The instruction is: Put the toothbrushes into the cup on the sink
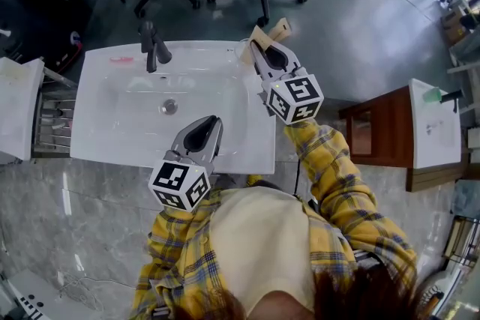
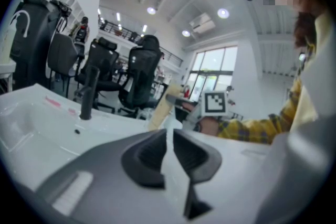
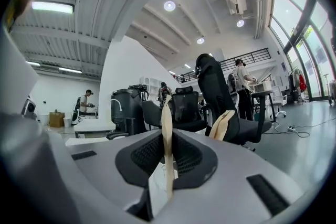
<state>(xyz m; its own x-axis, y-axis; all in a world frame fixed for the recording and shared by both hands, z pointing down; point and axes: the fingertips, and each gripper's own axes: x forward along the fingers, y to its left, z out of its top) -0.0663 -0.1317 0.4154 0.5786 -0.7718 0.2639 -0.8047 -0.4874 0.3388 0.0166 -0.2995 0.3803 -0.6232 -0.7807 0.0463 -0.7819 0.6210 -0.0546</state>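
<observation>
Grips a wooden toothbrush [image 3: 166,113] in the right gripper [image 3: 167,134] fingers, upright, long axis near vertical, just above the cup [image 1: 244,50] at the sink [image 1: 105,109] corner. Shows left gripper [image 2: 169,136] fingers closed, empty. Could snag the rim or the leaning toothbrush [image 3: 223,124] if lowered off-centre, tipping the cup.

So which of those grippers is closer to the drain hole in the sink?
Left. The left gripper is over the sink's near edge, just right of the drain. The right gripper is away at its far right corner, holding a toothbrush.
</observation>
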